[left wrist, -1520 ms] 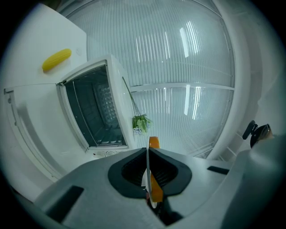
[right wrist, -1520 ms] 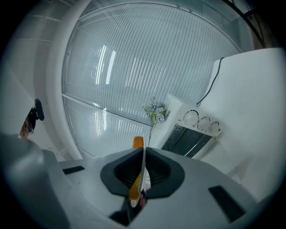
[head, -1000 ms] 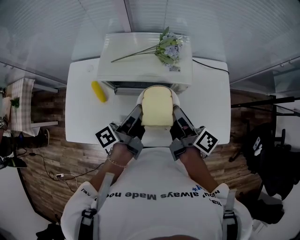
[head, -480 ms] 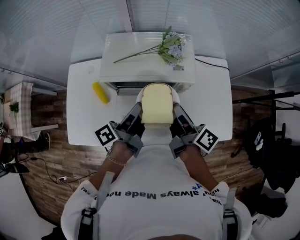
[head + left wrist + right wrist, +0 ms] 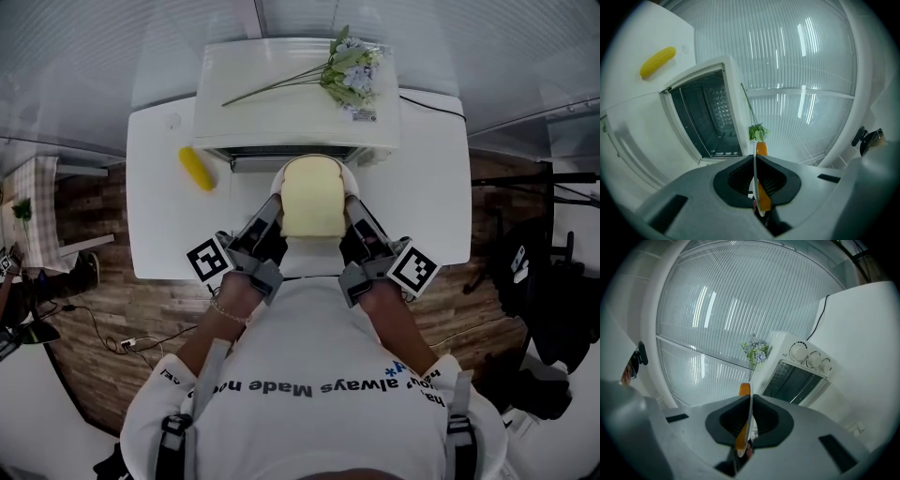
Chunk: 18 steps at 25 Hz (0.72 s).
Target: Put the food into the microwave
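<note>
The left gripper (image 5: pixel 271 216) and the right gripper (image 5: pixel 355 216) each pinch one side of the plate (image 5: pixel 278 190), by its thin rim only. The bread (image 5: pixel 312 197) lies on the plate, just in front of the open microwave (image 5: pixel 281 112) at the back edge of the tabletop (image 5: pixel 159 234). If one side dips or the rim slips, the bread could slide off. The plate could also bump the microwave going in.

We are lowering the left gripper (image 5: pixel 274 210) and right gripper (image 5: pixel 352 208) together, edging forward. The plate (image 5: pixel 351 182) with its bread slice (image 5: pixel 312 197) is sinking toward the microwave (image 5: pixel 291 122) mouth.
</note>
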Each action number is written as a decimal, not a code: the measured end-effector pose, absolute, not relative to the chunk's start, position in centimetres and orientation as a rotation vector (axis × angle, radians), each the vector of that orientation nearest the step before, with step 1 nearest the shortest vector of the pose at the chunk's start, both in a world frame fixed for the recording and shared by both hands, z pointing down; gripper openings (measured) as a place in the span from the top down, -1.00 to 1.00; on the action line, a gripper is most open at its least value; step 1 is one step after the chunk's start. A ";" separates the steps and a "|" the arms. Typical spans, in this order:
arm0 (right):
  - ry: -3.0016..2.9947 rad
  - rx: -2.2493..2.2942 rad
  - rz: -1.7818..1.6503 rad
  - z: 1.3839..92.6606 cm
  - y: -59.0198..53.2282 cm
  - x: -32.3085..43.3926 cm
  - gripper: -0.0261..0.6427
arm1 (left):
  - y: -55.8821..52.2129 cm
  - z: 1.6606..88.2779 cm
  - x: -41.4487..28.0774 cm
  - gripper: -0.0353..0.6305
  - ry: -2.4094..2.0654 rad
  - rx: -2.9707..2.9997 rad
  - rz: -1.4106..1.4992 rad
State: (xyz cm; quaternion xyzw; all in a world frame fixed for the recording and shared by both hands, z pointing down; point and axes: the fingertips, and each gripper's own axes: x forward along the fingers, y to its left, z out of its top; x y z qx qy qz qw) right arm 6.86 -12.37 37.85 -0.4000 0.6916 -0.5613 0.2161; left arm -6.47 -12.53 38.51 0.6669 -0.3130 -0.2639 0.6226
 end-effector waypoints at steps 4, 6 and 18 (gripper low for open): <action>1.908 -1.121 -1.588 39.3 -12.3 6.6 0.85 | -12.5 39.8 -6.7 0.84 -0.725 1.525 -0.591; 1.912 -1.126 -1.599 40.1 -12.3 6.6 0.85 | -12.5 40.8 -6.7 0.84 -0.725 1.519 -0.583; 1.889 -1.155 -1.658 45.8 -13.7 6.4 0.85 | -13.9 45.8 -7.1 0.84 -0.743 1.498 -0.542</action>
